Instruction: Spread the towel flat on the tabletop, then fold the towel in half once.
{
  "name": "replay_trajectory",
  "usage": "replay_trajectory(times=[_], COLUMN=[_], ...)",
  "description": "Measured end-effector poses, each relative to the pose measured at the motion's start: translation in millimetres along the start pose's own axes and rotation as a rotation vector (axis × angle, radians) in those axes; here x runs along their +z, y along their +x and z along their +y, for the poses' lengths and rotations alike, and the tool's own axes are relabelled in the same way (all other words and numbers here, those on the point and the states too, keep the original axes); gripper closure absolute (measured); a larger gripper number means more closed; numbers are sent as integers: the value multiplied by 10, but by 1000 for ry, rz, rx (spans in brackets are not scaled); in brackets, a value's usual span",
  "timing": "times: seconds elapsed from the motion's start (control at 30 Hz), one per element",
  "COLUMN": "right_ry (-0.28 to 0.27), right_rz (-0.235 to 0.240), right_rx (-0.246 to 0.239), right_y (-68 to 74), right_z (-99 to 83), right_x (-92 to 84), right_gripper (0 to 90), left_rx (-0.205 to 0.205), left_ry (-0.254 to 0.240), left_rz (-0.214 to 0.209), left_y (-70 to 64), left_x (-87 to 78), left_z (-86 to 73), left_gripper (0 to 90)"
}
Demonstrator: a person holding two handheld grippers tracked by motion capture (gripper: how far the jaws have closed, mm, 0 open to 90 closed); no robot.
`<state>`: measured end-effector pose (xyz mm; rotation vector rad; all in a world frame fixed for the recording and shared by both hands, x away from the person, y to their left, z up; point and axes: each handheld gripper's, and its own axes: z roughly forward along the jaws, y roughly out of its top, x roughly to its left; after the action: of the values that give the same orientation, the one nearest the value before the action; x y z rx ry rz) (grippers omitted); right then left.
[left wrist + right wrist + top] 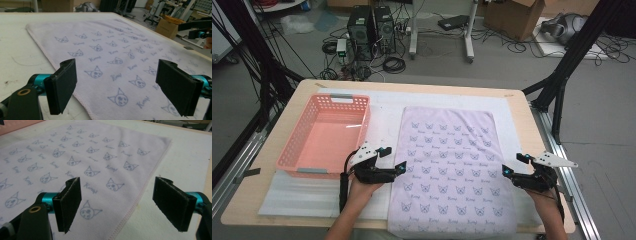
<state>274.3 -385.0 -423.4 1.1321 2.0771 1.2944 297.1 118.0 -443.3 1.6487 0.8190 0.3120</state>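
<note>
A pale lilac towel (452, 165) printed with small cat faces lies flat on the white mat (312, 195), its near end reaching the table's front edge. My left gripper (393, 159) hovers at the towel's left hem, jaws wide apart. In the left gripper view the hem (82, 100) runs between the black pads (62, 87), with nothing pinched. My right gripper (514, 165) sits at the towel's right hem, also open. In the right gripper view the stitched edge (132, 207) passes between its pads (68, 202) without being touched.
An empty pink plastic basket (329, 137) stands on the mat left of the towel, just beyond my left gripper. The wooden table (257, 195) ends close behind both hands. Computers (371, 30), cables and a cardboard box (514, 17) lie on the floor beyond.
</note>
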Motion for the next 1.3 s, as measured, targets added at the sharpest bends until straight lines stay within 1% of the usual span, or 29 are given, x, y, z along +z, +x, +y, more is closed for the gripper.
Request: replay_trajectory(times=[0.07,0.17,0.27,0.43,0.53,0.63,0.7,0.77,0.87,0.9,0.97,1.07,1.17,1.27,1.3], right_ry=[4,9,14,18,25,30,37,43,43,48,57,59,72,86,87], right_rz=[0,1,0,3,10,20,32,35,43,46,52,56,64,65,64], right_rx=[-4,7,6,11,15,11,19,23,29,28,38,55,72,78,81], right_y=[-3,1,-4,-11,-12,-24,-34,-45,-65,-74,-90,-141,-191,-237,-262], right_z=[-1,-8,-6,-24,-32,-30,-24,-10,12,22,47,87,138,215,254], right_x=[6,18,32,46,72,109,134,160,204,221,252,301,363,433,470], right_gripper=[213,212,212,212,211,212,212,212,212,212,212,213,212,212,212], left_rx=[-5,-5,3,6,18,8,3,-7,-31,-42,-64,-67,-81,-92,-111], left_ry=[7,17,21,27,33,36,38,46,38,41,51,73,92,110,117], left_rz=[14,26,41,43,50,43,40,42,44,38,37,45,57,61,56], left_y=[5,0,2,-4,7,12,21,46,107,135,192,267,337,394,423], left_x=[-2,-5,6,16,32,60,82,111,173,198,264,382,499,621,662], left_z=[-5,-14,-18,-22,-6,32,61,95,156,175,213,286,365,425,433], left_gripper=[176,175,175,180,184,192,195,189,187,187,187,184,184,189,200])
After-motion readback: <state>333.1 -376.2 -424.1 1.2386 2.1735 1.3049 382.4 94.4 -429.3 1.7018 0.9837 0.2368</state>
